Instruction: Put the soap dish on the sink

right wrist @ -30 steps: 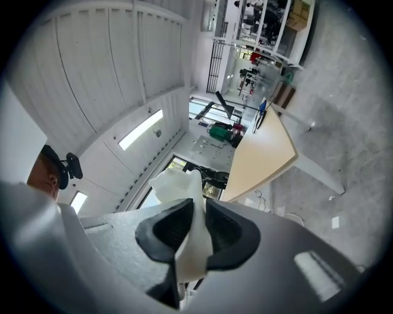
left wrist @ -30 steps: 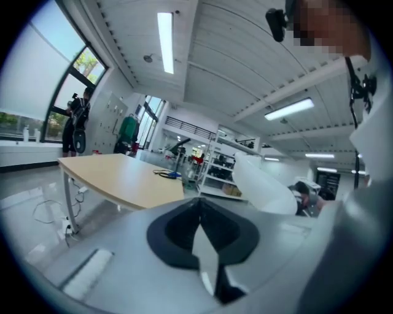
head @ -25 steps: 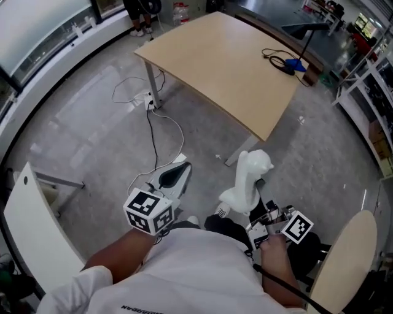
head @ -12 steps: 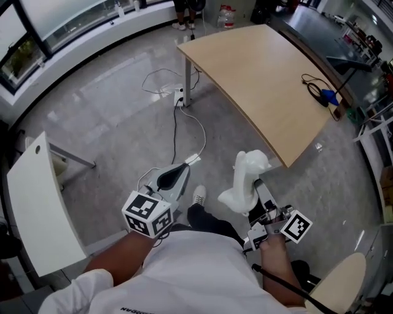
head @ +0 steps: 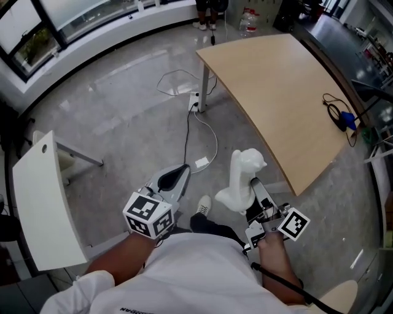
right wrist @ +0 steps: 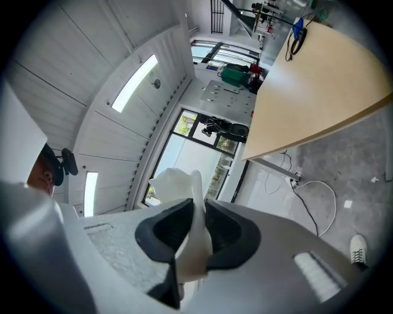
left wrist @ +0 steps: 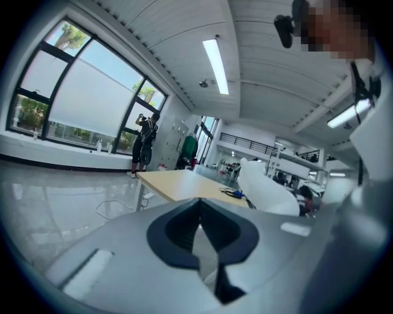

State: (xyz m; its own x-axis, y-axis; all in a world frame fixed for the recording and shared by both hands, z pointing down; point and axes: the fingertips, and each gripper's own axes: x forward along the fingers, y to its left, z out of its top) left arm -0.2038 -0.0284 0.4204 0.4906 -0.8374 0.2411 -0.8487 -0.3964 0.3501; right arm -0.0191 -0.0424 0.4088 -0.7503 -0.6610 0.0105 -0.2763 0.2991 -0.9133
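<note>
The white soap dish (head: 245, 178) is a curved plastic piece that stands up from my right gripper (head: 250, 195), which is shut on its lower edge. In the right gripper view the soap dish (right wrist: 179, 184) sits pinched between the dark pads of the right gripper (right wrist: 193, 239). My left gripper (head: 178, 176) is held level beside it, shut with nothing in it. The left gripper view shows the left gripper (left wrist: 199, 225) with its pads meeting, and the soap dish (left wrist: 265, 193) off to the right. Both are carried over the floor. No sink is in view.
A light wooden table (head: 288, 92) stands ahead on the right, with a black cable and a blue item (head: 344, 119) on it. A white cable and power strip (head: 195, 105) lie on the grey floor. A white panel (head: 43, 202) stands at left. A person (head: 209, 12) stands far off.
The head view has swung: the table has slid to the right and the white panel has come further in at left. Both grippers keep their places before the body, dish still held.
</note>
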